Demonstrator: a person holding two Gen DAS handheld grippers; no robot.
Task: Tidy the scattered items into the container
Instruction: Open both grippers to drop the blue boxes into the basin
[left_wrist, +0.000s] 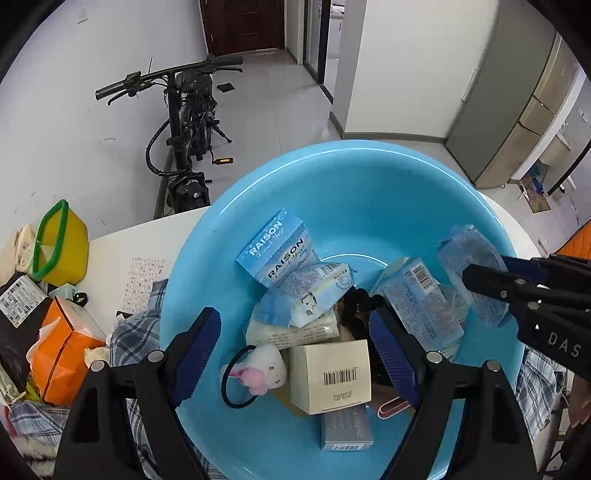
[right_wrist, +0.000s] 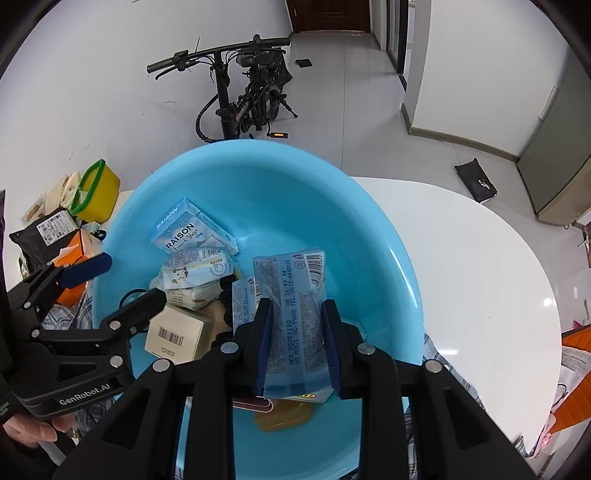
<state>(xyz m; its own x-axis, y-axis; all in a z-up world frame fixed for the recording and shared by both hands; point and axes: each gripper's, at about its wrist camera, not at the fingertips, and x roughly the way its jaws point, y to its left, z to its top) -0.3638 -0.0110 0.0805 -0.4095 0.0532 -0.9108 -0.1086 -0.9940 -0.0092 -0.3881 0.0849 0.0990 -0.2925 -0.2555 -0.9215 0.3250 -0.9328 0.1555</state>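
Our left gripper (left_wrist: 295, 354) hangs wide open, empty, over the round blue plastic basin (left_wrist: 369, 177). Our right gripper (right_wrist: 297, 341) pinches a pale blue plastic packet (right_wrist: 291, 295) above it.

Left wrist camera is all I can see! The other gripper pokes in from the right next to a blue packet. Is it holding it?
Observer: Yes. In the right wrist view the blue packet stands between the right gripper pads. Both pads press on it, above the blue basin.
Operator: What's under the packet?
Observer: A flat orange-yellow thing lies on the basin floor, right below it.
Operator: Is there anything on the floor on that side?
Observer: A black bag lies on the tiles beyond the white table.
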